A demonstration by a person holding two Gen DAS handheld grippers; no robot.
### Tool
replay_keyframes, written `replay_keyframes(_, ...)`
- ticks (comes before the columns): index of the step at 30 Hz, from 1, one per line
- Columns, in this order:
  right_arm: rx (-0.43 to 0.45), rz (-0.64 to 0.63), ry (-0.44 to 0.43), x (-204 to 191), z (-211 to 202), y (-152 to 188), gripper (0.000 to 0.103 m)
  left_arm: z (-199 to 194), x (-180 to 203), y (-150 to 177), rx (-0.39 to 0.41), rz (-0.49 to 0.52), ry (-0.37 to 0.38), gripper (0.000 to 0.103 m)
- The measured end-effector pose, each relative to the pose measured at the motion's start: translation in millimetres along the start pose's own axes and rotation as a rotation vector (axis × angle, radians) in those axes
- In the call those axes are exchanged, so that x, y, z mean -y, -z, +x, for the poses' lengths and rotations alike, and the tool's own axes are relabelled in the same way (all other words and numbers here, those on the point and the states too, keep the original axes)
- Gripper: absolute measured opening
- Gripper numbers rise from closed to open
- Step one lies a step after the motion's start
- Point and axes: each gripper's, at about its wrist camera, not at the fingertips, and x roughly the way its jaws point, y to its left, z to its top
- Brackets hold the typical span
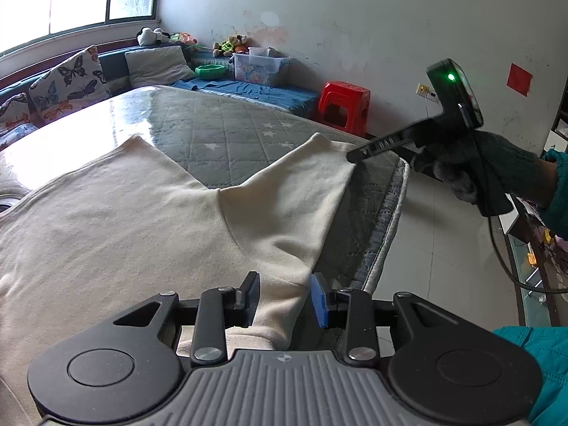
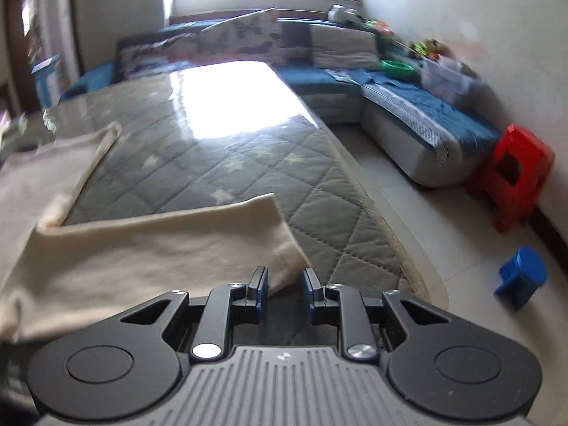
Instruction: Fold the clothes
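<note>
Garment (image 1: 117, 220): I read soft matt cream knit.
Table cover (image 1: 227, 131), under garment: quilted grey cloth, glossy film.
Stool (image 1: 343, 104): shiny red plastic.

A cream garment (image 1: 142, 220) is seen on a grey quilt (image 1: 220, 131) patterned with diamonds and pale stars. A red stool (image 1: 342, 106), a blue sofa (image 2: 426, 113) and butterfly-printed cushions (image 1: 71, 78) are shown.

A home living room: blue corner sofa (image 2: 408, 106), butterfly cushions (image 1: 67, 81), soft toys (image 1: 232, 44), red plastic stool (image 1: 342, 106).

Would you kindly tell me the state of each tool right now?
Left tool: jaws apart around the sleeve; grip cannot be told.
Right tool: open, holding nothing, at the sleeve's end.
</note>
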Motion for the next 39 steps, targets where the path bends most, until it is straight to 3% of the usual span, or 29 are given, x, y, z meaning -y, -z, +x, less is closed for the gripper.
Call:
replay_keyframes(3,0.006,0.051,-0.007,7.7,5.0,-1.0,0.018,2.2,0.5,1.0,-0.009,0.003,0.004,0.034)
replay_keyframes(5,0.020,0.044,0.000,6.7,7.0,-2.5,0.006,3.1,0.8,2.1,-0.016,0.004,0.008,0.034)
replay_keyframes(7,0.036,0.035,0.023,2.8,6.3,-6.4,0.004,3.9,1.1,3.1,-0.022,0.009,0.012,0.034)
replay_keyframes(11,0.101,0.006,0.077,-0.3,0.2,-15.9,0.004,5.7,1.6,6.0,-0.034,0.017,0.017,0.034)
replay_keyframes(17,0.056,0.050,0.055,4.9,17.9,-10.5,0.005,1.9,1.3,4.0,-0.027,0.012,0.019,0.034)
replay_keyframes(24,0.083,0.109,0.007,13.0,11.3,-6.7,0.018,-12.3,-5.5,-11.3,0.029,-0.005,-0.009,0.035)
replay_keyframes(27,0.072,0.118,0.004,12.6,14.6,-5.1,0.017,-13.3,-12.5,-17.6,0.038,-0.036,-0.048,0.035)
replay_keyframes(30,0.079,0.109,-0.005,8.1,12.7,-5.7,0.005,-9.1,-18.9,-22.8,0.027,-0.064,-0.087,0.035)
replay_keyframes(39,0.147,0.106,-0.046,2.5,-17.0,-27.2,0.004,20.6,-22.4,-33.0,0.011,-0.095,-0.132,0.035)
